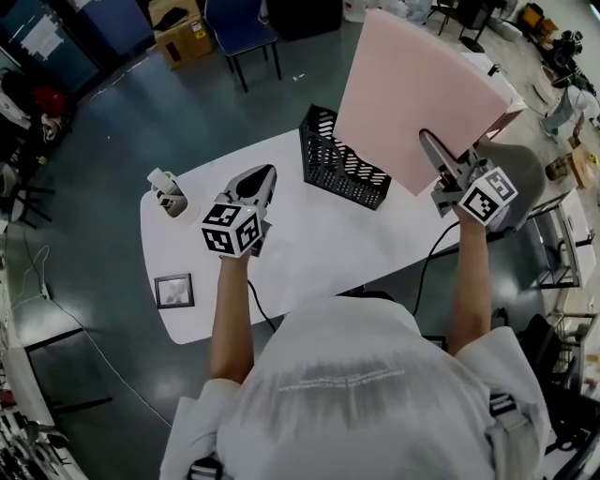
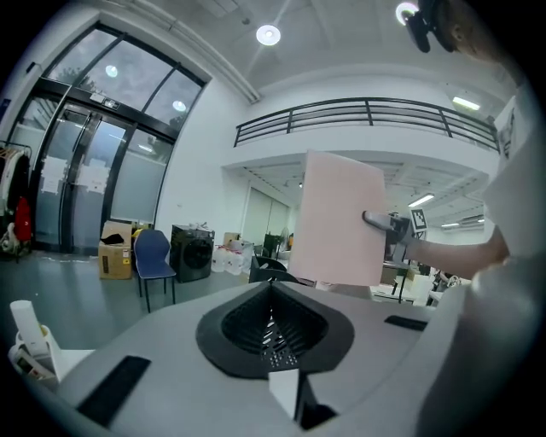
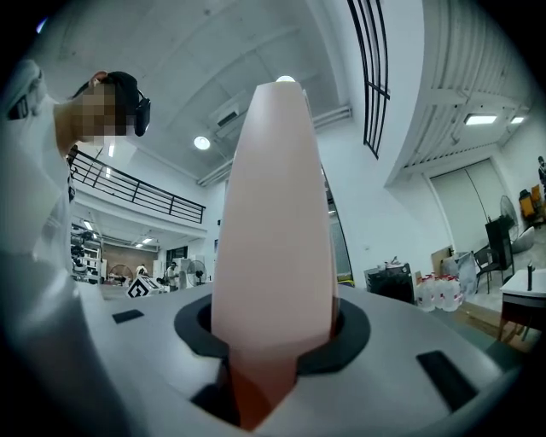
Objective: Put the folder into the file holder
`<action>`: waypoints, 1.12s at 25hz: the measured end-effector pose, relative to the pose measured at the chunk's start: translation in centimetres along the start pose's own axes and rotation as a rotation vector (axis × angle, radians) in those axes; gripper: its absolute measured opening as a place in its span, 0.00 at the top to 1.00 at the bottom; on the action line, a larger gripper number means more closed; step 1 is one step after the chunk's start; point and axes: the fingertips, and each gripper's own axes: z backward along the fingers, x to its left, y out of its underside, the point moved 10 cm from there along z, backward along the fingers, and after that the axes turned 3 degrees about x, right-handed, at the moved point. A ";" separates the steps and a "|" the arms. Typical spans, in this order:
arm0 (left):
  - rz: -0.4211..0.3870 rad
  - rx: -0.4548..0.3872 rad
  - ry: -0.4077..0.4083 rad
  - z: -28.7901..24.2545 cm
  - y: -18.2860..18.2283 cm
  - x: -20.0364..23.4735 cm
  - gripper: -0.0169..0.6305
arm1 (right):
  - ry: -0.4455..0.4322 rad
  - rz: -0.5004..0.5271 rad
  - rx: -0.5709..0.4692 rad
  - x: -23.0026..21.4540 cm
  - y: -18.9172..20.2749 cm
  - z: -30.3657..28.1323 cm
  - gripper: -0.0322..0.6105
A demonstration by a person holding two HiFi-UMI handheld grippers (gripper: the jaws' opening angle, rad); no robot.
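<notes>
The folder (image 1: 412, 103) is a plain pale pink sheet-like cover, flat and matte, with no print or label showing on the face turned toward the head view. It is held up in the air, tilted, over the far right part of the table (image 1: 309, 253). It has not gone into the file holder (image 1: 342, 159); from the head view its lower corner sits just to the right of the holder. The right gripper (image 1: 433, 150) pinches it near its lower edge. In the right gripper view the folder stands edge-on between the jaws, a tall pink blade that swells slightly in the middle (so its two leaves seem to bow a little apart), darker and more orange where it sinks between the pads.

The left gripper (image 1: 258, 180) hovers over the middle of the table with its jaws pressed together and nothing between them, pointing toward the holder.

The file holder is black mesh, open at the top, standing on the far side of the white, rounded-corner table. Near the table's left end stands a small white-and-grey object (image 1: 167, 192), and nearer the person lies a dark framed square (image 1: 174, 291).

The floor (image 1: 112, 141) is dark blue-grey and glossy. Beyond the table are a blue chair (image 1: 239, 28) and a cardboard box (image 1: 180, 28). The left gripper view shows tall glazed doors, a railed mezzanine and round ceiling lights.
</notes>
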 end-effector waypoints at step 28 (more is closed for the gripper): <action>0.056 0.094 -0.174 0.1 1.6 -0.9 0.95 | -0.186 -0.029 0.024 -3.9 6.1 -7.1 0.68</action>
